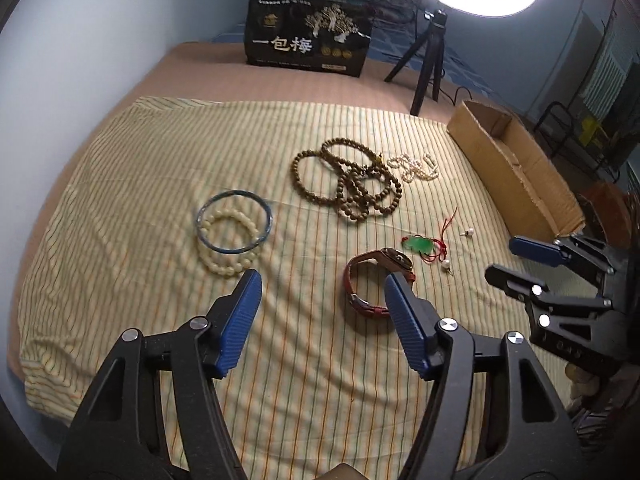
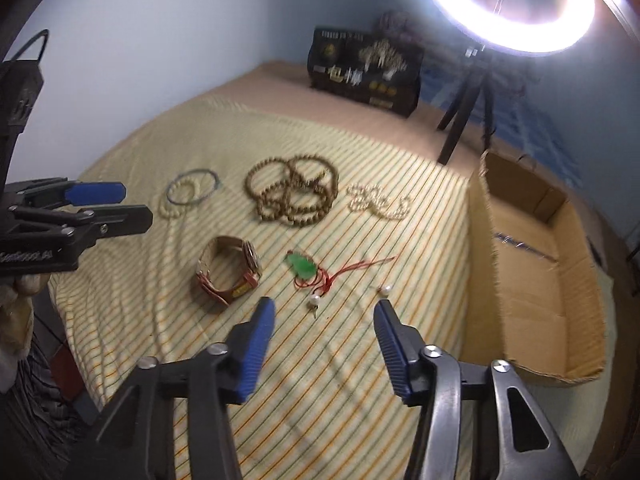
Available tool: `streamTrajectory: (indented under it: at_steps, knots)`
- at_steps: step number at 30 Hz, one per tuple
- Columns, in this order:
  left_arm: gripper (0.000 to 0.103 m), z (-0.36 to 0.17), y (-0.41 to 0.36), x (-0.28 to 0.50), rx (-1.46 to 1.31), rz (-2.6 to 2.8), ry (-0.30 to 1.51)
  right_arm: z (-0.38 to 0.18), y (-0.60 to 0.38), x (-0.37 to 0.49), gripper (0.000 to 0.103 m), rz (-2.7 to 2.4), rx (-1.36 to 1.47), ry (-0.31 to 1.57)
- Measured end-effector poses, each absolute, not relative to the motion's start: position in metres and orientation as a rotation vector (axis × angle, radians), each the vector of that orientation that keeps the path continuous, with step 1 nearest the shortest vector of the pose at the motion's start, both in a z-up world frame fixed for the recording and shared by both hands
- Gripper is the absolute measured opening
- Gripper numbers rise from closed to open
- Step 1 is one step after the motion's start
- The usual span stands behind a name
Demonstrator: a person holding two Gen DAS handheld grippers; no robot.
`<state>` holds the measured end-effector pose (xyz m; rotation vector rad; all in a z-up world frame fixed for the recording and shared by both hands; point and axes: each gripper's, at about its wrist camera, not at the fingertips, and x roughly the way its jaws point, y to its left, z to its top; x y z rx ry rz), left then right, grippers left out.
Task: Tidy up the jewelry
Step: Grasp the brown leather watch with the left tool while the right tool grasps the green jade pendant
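Both grippers part-open, empty: L gripper (image 1: 322,290), R gripper (image 2: 324,312). Pearl earring (image 2: 313,301) tiny, rolls; you pinch its post.

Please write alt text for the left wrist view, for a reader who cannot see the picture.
The open left gripper hovers empty above a striped cloth strewn with jewelry: a red-strapped watch, a bangle over pale beads, brown bead strands, a green pendant. An open cardboard box lies right, with the right gripper before it.
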<state>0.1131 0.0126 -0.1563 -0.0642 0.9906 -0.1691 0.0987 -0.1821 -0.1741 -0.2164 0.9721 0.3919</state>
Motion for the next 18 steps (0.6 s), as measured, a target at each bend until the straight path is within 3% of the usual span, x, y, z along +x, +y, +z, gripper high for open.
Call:
streamTrajectory:
  at_steps: [3,13,15,18]
  knots:
    - [0.055,-0.167,0.006,0.121,-0.053,-0.177,1.02,-0.183,-0.187,0.11,0.043,0.403,-0.181,1.002]
    - [0.048,-0.192,0.001,0.14,-0.142,-0.209,1.121,-0.2,-0.182,0.135,0.037,0.483,-0.133,1.055]
    - [0.039,-0.196,0.0,0.143,-0.145,-0.209,1.133,-0.204,-0.178,0.139,0.035,0.492,-0.145,1.059]
    - [0.038,-0.203,0.0,0.145,-0.147,-0.212,1.155,-0.209,-0.173,0.145,0.035,0.492,-0.17,1.063]
